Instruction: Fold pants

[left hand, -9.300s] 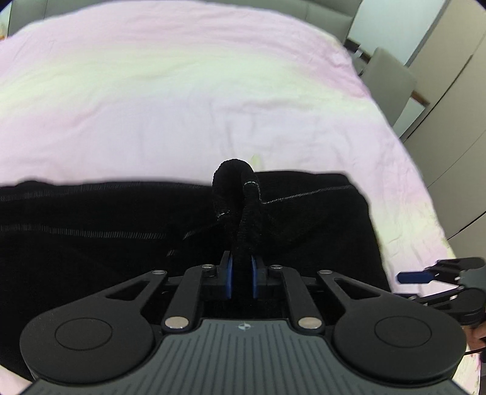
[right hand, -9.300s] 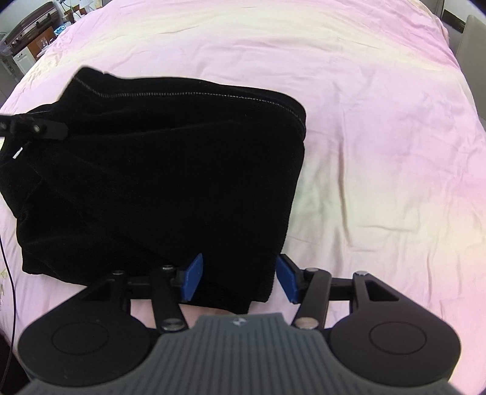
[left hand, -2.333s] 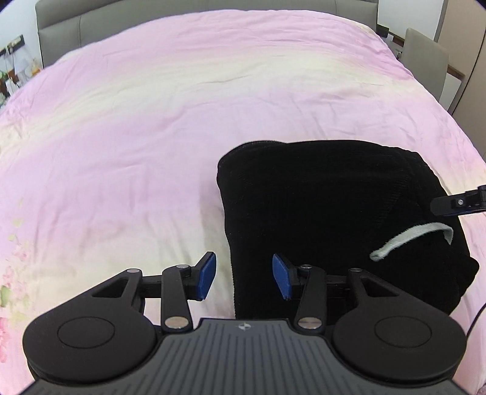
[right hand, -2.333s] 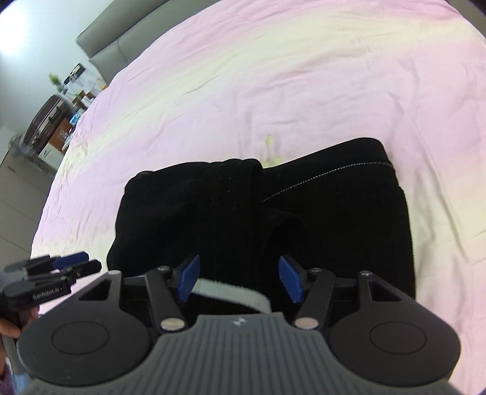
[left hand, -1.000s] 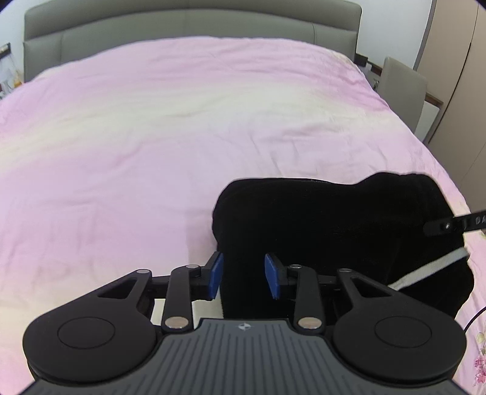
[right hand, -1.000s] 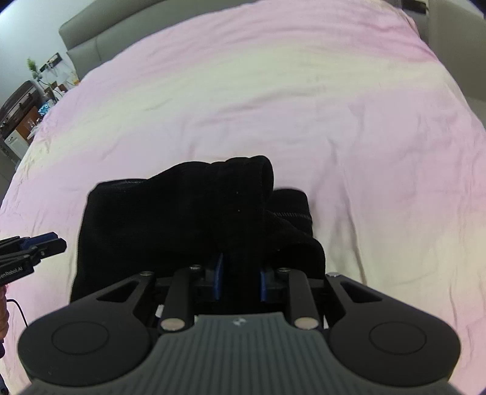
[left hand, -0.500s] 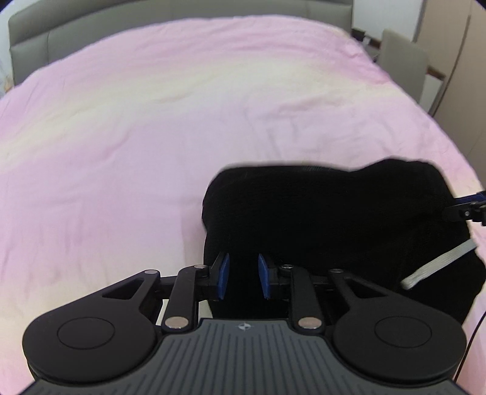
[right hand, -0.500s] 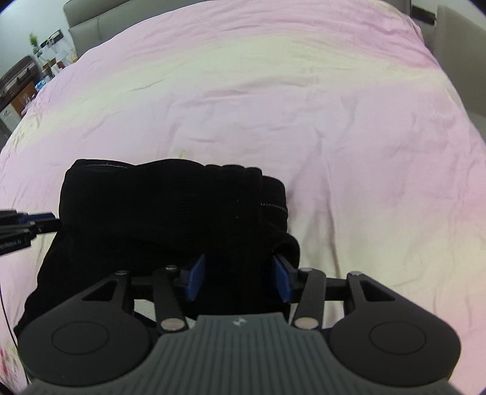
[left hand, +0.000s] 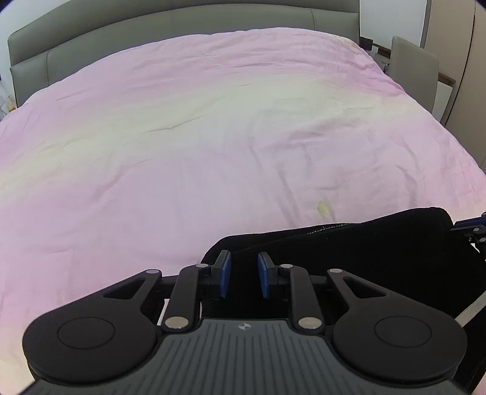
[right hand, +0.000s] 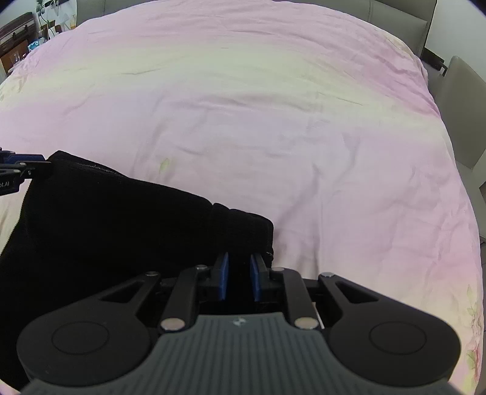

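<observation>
A pair of black pants [right hand: 115, 231], already folded into a thick bundle, sits at the near edge of a bed covered by a pink and pale yellow sheet [left hand: 212, 145]. The left gripper [left hand: 242, 278] is at the bundle's left end with dark cloth between its blue pads, and its jaws have just been closing on that cloth. The right gripper [right hand: 238, 278] is at the bundle's right end, jaws drawn close together and just been closing, with black fabric between them; both look clenched on the pants, though the cloth is so dark that how many layers each pinch takes cannot be told. That is the main risk: if either grip holds only the top layer, lifting would peel the fold open and let the lower layers sag. A light strap or drawstring [left hand: 469, 311] pokes out at the bundle's right side in the left view; it could snag or trail out of the fold. If the two hands move unevenly, the bundle would twist and lose its shape. A grey headboard [left hand: 182, 27] and a grey chair [left hand: 413, 70] stand well apart from the work.
</observation>
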Tool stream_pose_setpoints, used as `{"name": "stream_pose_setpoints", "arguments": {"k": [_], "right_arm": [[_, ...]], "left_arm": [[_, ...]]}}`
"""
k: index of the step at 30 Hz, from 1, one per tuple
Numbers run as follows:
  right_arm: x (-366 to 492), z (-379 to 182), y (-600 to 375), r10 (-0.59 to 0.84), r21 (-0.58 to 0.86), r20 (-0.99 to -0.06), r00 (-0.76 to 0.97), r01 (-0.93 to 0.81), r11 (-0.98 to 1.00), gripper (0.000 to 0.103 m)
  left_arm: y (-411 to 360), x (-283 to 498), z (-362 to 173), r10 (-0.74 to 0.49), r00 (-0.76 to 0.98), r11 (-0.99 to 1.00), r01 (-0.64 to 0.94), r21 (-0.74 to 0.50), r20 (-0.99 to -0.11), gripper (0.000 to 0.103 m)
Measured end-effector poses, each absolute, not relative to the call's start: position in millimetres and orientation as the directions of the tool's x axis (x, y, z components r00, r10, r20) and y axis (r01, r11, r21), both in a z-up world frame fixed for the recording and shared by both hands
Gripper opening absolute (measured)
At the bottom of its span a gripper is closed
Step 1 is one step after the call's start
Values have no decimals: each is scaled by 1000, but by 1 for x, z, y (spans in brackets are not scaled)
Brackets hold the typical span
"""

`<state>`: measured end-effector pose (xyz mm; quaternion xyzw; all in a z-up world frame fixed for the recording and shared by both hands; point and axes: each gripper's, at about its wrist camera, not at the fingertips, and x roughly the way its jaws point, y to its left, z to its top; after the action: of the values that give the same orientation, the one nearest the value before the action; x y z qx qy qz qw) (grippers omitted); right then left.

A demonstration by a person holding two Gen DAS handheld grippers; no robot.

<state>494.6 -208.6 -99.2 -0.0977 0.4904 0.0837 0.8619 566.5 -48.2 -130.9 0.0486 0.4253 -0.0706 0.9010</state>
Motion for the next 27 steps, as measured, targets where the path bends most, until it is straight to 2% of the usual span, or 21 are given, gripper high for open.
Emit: {"name": "stream_pose_setpoints", "arguments": {"k": [5,10,17,19,23,27], "right_arm": [[511,-119,-210,49,-70,-873,485,-223,972,11],[509,-121,-207,34,-89,-867,497,-222,971,11],[489,-90,-216,59,-25,-851,521,-152,988,14],[473,-76,-216,55,-37,-845,532,-159,987,19],[434,-51,-213,75,-43,-838,541,-202,978,19],[388,-36,-209,99,-47,-830,549,-246,968,19]], "left_arm": [[-62,578,-161,-22,602,978,178,107,-798,21],[-68,577,-161,3,604,976,173,134,-797,21],[-75,547,-124,66,623,963,165,214,-779,21],[-75,533,-110,63,624,959,178,220,-779,22],[-78,497,-84,57,632,947,211,242,-773,22],[-80,446,-62,19,638,926,279,254,-770,32]]}}
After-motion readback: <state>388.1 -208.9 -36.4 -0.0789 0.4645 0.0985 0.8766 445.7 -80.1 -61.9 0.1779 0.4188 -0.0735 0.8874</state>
